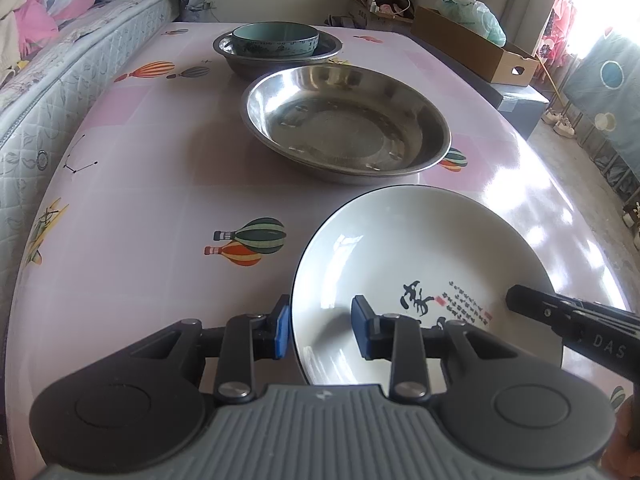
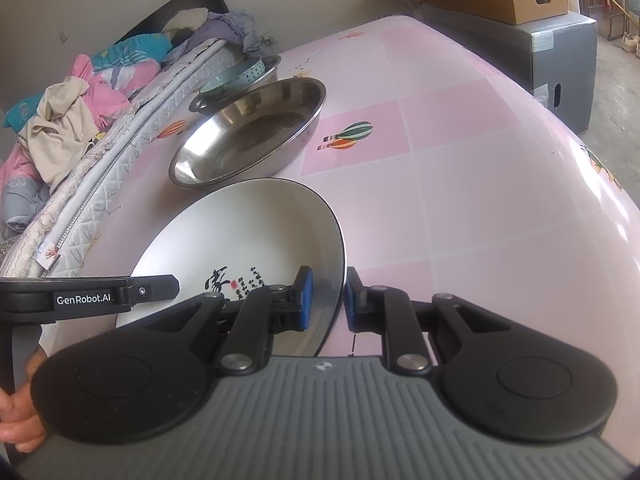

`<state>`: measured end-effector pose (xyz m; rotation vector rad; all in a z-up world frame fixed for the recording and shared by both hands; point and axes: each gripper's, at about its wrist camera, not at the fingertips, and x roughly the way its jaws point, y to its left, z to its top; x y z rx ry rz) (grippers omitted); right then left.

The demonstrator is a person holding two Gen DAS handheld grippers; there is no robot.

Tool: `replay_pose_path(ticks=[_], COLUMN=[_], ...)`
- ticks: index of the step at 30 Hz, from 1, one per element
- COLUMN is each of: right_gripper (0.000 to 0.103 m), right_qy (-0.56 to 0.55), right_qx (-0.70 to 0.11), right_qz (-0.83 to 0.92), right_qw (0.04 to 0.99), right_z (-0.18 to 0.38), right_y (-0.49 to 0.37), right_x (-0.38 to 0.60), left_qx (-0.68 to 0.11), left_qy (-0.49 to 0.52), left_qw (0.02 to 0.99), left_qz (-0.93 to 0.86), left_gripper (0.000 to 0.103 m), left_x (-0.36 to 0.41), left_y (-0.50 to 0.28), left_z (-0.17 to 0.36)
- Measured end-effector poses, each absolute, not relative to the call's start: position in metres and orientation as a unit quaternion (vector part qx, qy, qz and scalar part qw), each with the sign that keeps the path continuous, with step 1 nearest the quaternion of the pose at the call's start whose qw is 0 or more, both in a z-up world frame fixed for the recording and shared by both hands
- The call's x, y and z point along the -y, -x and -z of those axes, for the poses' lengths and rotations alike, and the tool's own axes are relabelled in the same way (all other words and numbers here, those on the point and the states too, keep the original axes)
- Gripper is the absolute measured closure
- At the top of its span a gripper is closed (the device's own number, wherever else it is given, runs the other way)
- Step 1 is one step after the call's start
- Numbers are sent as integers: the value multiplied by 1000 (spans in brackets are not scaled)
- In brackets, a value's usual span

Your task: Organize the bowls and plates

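The pink balloon-print table carries everything. At its far edge, near the bed, a steel basin holds a teal bowl; just in front stands an empty steel dish. The white plate lies by the near edge, gripped on opposite rims. The left gripper straddles one rim, its narrow jaws not visibly pressing. The right gripper pinches the other rim, nearly closed. The glazed rim looks slippery; with only one firm pinch, lifting could tilt the plate, letting it slide out and strike the steel dish.
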<state>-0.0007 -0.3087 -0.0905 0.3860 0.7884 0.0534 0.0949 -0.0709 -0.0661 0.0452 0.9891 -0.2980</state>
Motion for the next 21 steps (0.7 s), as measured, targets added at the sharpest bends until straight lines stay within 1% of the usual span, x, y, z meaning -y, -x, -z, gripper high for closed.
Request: replay_pose_path(ticks=[12,21], right_gripper=[86,86], right_qy=[-182,-184], right_qx=[-383,-381], right_qz=[-25,-23], right_qw=[905,906], right_z=[90,90], right_y=[4,2], right_x=[309,309], left_qx=[-475,-472], left_qy=[-28,-28], left_qw=[867,868], left_qz=[147,151], left_gripper=[70,66], left_x=[72,73], left_y=[-86,-82], left_z=[65,67])
